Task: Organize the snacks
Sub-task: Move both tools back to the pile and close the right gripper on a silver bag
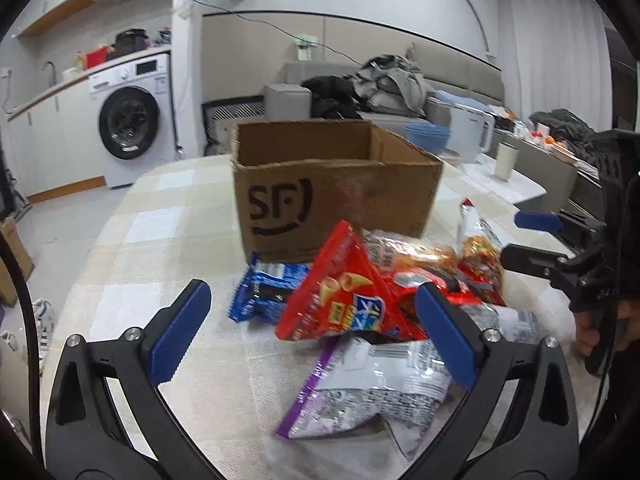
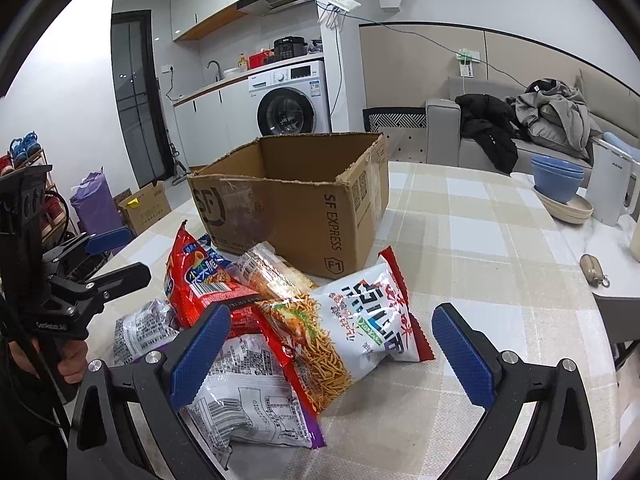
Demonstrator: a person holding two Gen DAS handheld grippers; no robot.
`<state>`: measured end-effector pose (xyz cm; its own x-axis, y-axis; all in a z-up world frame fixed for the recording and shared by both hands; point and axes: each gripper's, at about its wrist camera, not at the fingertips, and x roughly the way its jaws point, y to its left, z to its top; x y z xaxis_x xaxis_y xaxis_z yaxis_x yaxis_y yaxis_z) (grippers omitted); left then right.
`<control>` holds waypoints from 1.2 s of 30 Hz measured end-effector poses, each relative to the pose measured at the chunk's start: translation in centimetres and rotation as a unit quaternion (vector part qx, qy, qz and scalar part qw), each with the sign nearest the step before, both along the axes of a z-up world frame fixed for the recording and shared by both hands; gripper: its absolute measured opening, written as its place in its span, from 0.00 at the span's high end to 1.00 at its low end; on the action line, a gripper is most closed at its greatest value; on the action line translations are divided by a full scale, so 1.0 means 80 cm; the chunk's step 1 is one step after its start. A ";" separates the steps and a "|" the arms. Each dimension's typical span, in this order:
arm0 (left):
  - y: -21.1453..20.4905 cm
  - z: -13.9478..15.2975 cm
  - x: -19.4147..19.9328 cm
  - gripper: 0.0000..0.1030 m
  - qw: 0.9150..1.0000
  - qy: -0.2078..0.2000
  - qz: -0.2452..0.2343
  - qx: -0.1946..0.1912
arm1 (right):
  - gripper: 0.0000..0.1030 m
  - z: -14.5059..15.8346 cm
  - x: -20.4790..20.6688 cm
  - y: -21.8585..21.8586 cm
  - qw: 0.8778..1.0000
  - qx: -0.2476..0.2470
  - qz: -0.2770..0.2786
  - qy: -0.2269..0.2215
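Snack bags in red, blue, white and silver foil (image 2: 280,320) lie piled on the checked surface (image 2: 480,240) before an open brown cardboard box (image 2: 296,200), both the left gripper (image 1: 312,334) and right gripper (image 2: 332,350) spread wide, empty.

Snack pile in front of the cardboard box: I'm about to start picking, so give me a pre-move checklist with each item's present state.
1. Left gripper open: ok, jaws spread wide, nothing between them.
2. Right gripper open: ok, also empty.
3. SF cardboard box ready to receive: ok, top open and upright; its floor is hidden, so contents cannot tell.
4. A packet free on top: ok, the red cone-snack bag lies over the others; so does the white noodle-snack bag.
5. Blue packet reachable: not ok, partly under the red bag.
6. Grippers apart from each other: ok, they flank the pile on the checked tablecloth.
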<state>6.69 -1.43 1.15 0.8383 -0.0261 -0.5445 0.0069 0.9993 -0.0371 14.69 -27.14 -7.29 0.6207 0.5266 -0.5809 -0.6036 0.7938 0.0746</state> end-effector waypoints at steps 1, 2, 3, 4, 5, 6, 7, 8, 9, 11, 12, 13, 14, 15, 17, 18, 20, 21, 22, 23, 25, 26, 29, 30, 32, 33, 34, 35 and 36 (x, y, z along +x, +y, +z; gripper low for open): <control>-0.002 -0.001 0.001 0.01 1.000 0.003 -0.002 0.001 | 0.00 0.000 0.000 0.000 1.000 -0.003 0.003 0.000; -0.004 -0.001 0.001 0.01 1.000 0.004 -0.006 0.002 | 0.00 0.001 0.000 0.000 1.000 -0.007 0.007 0.001; -0.005 -0.002 0.001 0.01 1.000 0.005 -0.012 0.002 | 0.00 0.001 -0.002 -0.001 1.000 -0.009 0.010 0.002; -0.007 -0.002 0.000 0.01 1.000 0.006 -0.019 0.000 | 0.00 0.002 -0.003 -0.001 1.000 -0.009 0.015 0.004; -0.008 -0.003 0.001 0.01 1.000 0.007 -0.022 0.001 | 0.00 0.002 -0.004 -0.002 1.000 -0.009 0.022 0.006; -0.010 -0.004 0.002 0.01 1.000 0.008 -0.020 0.004 | 0.00 0.003 -0.005 -0.002 0.999 -0.009 0.029 0.010; -0.010 -0.004 0.001 0.01 1.000 0.008 -0.019 0.006 | 0.00 0.002 -0.006 -0.001 0.999 -0.010 0.035 0.013; -0.011 -0.005 0.001 0.01 1.000 0.007 -0.021 0.006 | 0.00 0.002 -0.007 0.000 0.999 -0.012 0.043 0.017; -0.011 -0.005 0.002 0.01 1.000 0.007 -0.020 0.006 | 0.00 0.000 -0.010 0.002 0.998 -0.014 0.053 0.023; -0.010 -0.006 0.002 0.01 1.000 0.011 -0.020 0.003 | 0.00 -0.002 -0.013 0.005 0.997 -0.018 0.065 0.027; -0.010 -0.007 -0.001 0.01 1.000 0.015 -0.021 0.000 | 0.00 -0.003 -0.016 0.007 0.997 -0.020 0.074 0.030; -0.008 -0.008 -0.002 0.01 1.000 0.018 -0.023 -0.004 | 0.00 -0.003 -0.019 0.008 0.996 -0.021 0.082 0.033; -0.006 -0.008 -0.004 0.01 0.999 0.022 -0.027 -0.010 | 0.00 -0.004 -0.021 0.010 0.995 -0.022 0.090 0.035; -0.004 -0.009 -0.006 0.01 0.999 0.025 -0.030 -0.015 | 0.00 -0.004 -0.024 0.012 0.994 -0.022 0.100 0.038; -0.001 -0.011 -0.011 0.01 0.999 0.029 -0.034 -0.026 | 0.00 -0.003 -0.030 0.015 0.992 -0.020 0.119 0.042; 0.001 -0.011 -0.013 0.01 0.999 0.029 -0.035 -0.029 | 0.00 -0.003 -0.033 0.017 0.990 -0.018 0.129 0.044; 0.002 -0.012 -0.015 0.01 0.998 0.028 -0.035 -0.033 | 0.01 -0.004 -0.038 0.023 0.988 -0.017 0.143 0.048; 0.001 -0.013 -0.014 0.01 0.998 0.030 -0.035 -0.032 | 0.01 -0.004 -0.041 0.025 0.987 -0.017 0.150 0.050; -0.001 -0.014 -0.013 0.01 0.998 0.033 -0.036 -0.030 | 0.01 -0.005 -0.043 0.027 0.986 -0.018 0.157 0.052; -0.002 -0.015 -0.013 0.01 0.998 0.035 -0.038 -0.028 | 0.02 -0.006 -0.046 0.030 0.985 -0.018 0.164 0.054; -0.005 -0.014 -0.014 0.01 0.998 0.034 -0.039 -0.024 | 0.04 -0.010 -0.052 0.037 0.982 -0.022 0.178 0.061; -0.006 -0.014 -0.015 0.01 0.998 0.034 -0.040 -0.022 | 0.04 -0.013 -0.053 0.040 0.981 -0.027 0.183 0.066; -0.007 -0.015 -0.018 0.01 0.998 0.034 -0.042 -0.021 | 0.08 -0.026 -0.056 0.051 0.978 -0.045 0.189 0.078; -0.008 -0.016 -0.017 0.01 0.998 0.035 -0.042 -0.021 | 0.13 -0.030 -0.056 0.054 0.977 -0.050 0.190 0.082; -0.008 -0.017 -0.017 0.01 0.998 0.037 -0.042 -0.021 | 0.17 -0.035 -0.056 0.057 0.977 -0.059 0.187 0.088; -0.008 -0.017 -0.016 0.01 0.998 0.037 -0.042 -0.021 | 0.17 -0.037 -0.055 0.058 0.977 -0.063 0.183 0.090; -0.008 -0.017 -0.017 0.01 0.998 0.038 -0.043 -0.021 | 0.17 -0.039 -0.054 0.058 0.977 -0.063 0.182 0.093; -0.008 -0.017 -0.017 0.01 0.998 0.038 -0.043 -0.022 | 0.17 -0.039 -0.051 0.057 0.977 -0.063 0.180 0.094; -0.008 -0.017 -0.018 0.01 0.998 0.038 -0.044 -0.022 | 0.17 -0.040 -0.048 0.055 0.977 -0.064 0.177 0.096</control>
<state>5.26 -2.05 -0.18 0.7879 -0.1226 -0.6034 0.0897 0.9924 -0.0845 10.84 -22.73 -10.51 0.2855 0.6038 -0.7442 -0.8270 0.5476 0.1270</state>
